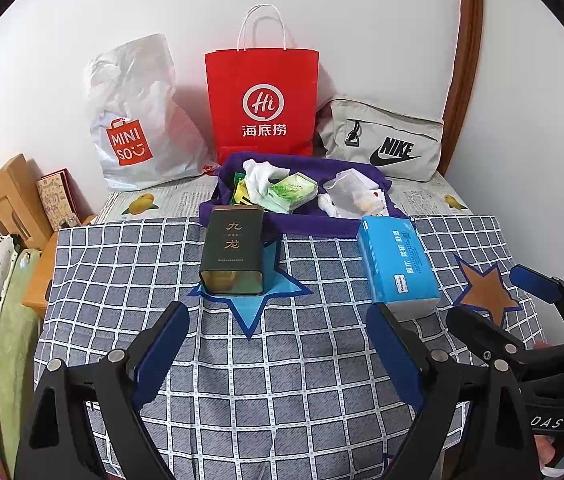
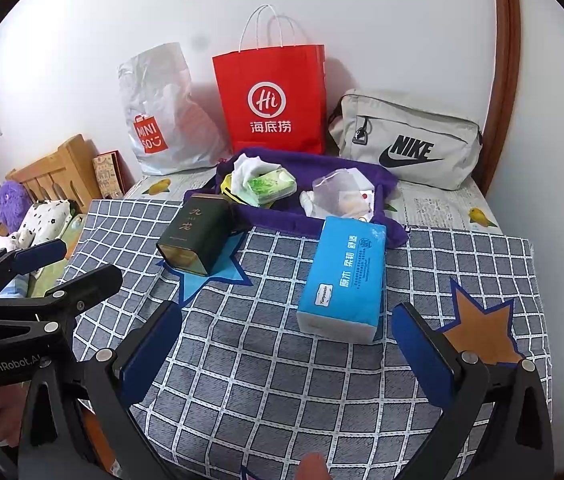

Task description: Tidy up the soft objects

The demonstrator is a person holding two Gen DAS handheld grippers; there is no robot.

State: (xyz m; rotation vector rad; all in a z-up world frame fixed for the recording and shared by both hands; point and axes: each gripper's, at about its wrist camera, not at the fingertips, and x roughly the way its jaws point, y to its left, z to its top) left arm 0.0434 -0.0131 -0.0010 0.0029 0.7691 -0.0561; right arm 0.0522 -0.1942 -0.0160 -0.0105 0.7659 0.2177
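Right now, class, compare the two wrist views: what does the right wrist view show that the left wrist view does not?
Only the right wrist view: a purple plush toy beside the wooden headboard.
Only the left wrist view: nothing notable.
Both: the blue tissue pack, dark tea tin on the blue star, red paper bag, and the left hand-held gripper and right hand-held gripper, each open and empty.

Left tongs, right tongs both agape, empty.
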